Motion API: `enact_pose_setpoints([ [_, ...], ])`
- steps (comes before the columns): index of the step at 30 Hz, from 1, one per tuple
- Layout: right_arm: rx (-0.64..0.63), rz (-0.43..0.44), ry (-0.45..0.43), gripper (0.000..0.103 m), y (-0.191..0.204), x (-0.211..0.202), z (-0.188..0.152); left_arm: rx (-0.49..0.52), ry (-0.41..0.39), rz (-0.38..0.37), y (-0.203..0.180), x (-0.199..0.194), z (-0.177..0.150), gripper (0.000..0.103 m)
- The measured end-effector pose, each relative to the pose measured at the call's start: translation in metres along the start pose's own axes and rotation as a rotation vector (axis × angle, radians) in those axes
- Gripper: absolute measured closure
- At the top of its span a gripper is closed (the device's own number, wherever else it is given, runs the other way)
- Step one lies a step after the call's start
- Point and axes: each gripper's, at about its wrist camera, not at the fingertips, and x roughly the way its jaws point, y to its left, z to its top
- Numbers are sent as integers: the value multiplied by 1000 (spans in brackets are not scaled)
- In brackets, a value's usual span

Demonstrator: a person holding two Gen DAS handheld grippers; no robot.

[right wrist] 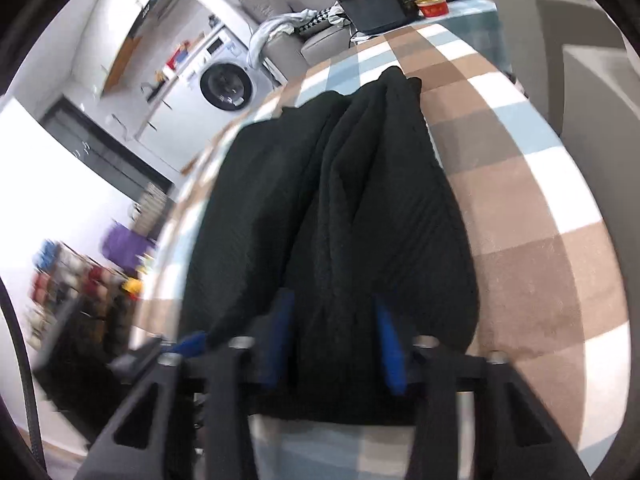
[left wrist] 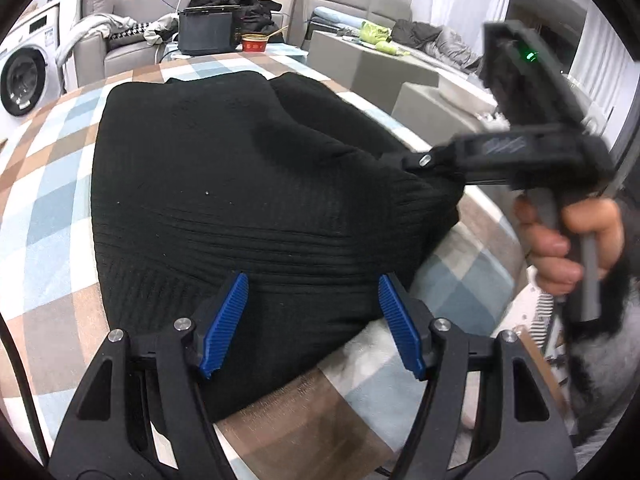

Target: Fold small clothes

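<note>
A black ribbed knit garment (left wrist: 220,160) lies spread on a checked tablecloth (left wrist: 48,200). My left gripper (left wrist: 312,280) hovers open over its near hem, blue pads wide apart with nothing pinched. At the right of the left wrist view, a hand (left wrist: 560,248) holds my right gripper (left wrist: 416,162), whose tip meets the garment's right corner, and the cloth is drawn up to a point there. In the blurred right wrist view the black garment (right wrist: 260,220) is bunched in folds, and a fold sits between the blue pads of the right gripper (right wrist: 332,304).
At the table's far end stand a black box (left wrist: 206,32) and a red bowl (left wrist: 254,44). A washing machine (left wrist: 22,80) is at the left. Grey sofas piled with clothes (left wrist: 420,32) lie behind. The table edge (left wrist: 472,196) runs close on the right.
</note>
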Motion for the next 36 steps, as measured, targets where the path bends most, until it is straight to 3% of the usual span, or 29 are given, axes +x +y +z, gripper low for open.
enact_pose_setpoints([
  [3,-63,26,-62,99,12,-15,10,-56,-38,-20,7,-12,5,38],
  [6,-114,-15,-120,99,17,-34,15,-88,-94,-7,17,-27,12,38],
  [8,-84,-95,-89,99,3,-27,15,-99,-109,22,25,-33,13,37],
  [9,-59,-181,-35,97,-9,-15,12,-108,-107,31,30,-33,14,37],
  [11,-4,-233,2,95,-27,-7,9,-137,-90,51,42,-33,12,37],
  [16,-32,-145,-128,69,-7,-35,12,-205,-82,85,64,-31,10,37],
  [19,-83,-41,-114,60,21,-24,26,-232,-83,94,74,-30,11,37],
  [21,-99,7,-78,59,35,-2,43,-241,-88,96,77,-30,12,37],
  [25,-10,71,20,59,33,59,72,-246,-94,107,80,-30,13,37],
  [26,3,50,47,59,30,73,78,-247,-93,111,82,-30,13,37],
  [27,4,19,67,70,28,80,84,-245,-91,112,81,-29,13,37],
  [28,7,9,88,89,29,87,86,-244,-90,115,82,-29,13,37],
  [29,-1,20,105,92,30,90,89,-244,-90,117,82,-28,13,37],
  [33,-228,18,-22,95,64,53,102,-253,-91,123,87,-27,15,37],
  [36,-217,-72,-48,94,57,51,111,-267,-87,131,92,-24,14,37],
])
